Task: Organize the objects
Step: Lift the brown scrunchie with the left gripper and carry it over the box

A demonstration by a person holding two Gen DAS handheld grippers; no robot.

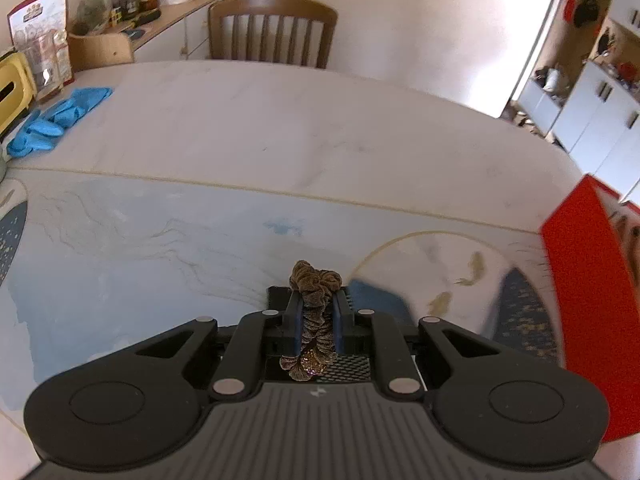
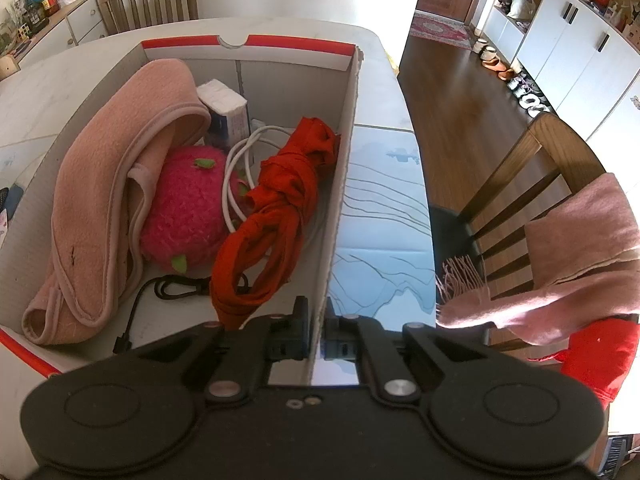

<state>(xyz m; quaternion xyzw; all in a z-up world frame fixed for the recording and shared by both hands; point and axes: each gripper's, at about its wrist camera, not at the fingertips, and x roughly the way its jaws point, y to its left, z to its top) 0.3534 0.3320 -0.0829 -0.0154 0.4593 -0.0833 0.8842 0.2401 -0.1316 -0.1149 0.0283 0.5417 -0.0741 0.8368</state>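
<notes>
My left gripper (image 1: 317, 300) is shut on a brown velvet scrunchie (image 1: 315, 280), which bunches above the fingertips and hangs down between the blue pads, held above the table. The red outer side of a cardboard box (image 1: 580, 280) stands at the right edge of that view. In the right wrist view my right gripper (image 2: 317, 312) is shut on the box's right wall (image 2: 340, 184), one finger inside and one outside. The box holds a pink cloth (image 2: 100, 184), a pink plush fruit (image 2: 184, 208), a knotted red cloth (image 2: 276, 208), white cable (image 2: 236, 160), a tissue pack (image 2: 224, 104) and a black cable (image 2: 160, 288).
Blue gloves (image 1: 52, 120) and a yellow holder (image 1: 12, 92) lie at the table's far left. A wooden chair (image 1: 272, 28) stands behind the table (image 1: 280, 128). Another chair (image 2: 520, 184) with a pink scarf (image 2: 560, 264) stands right of the table, over the wooden floor.
</notes>
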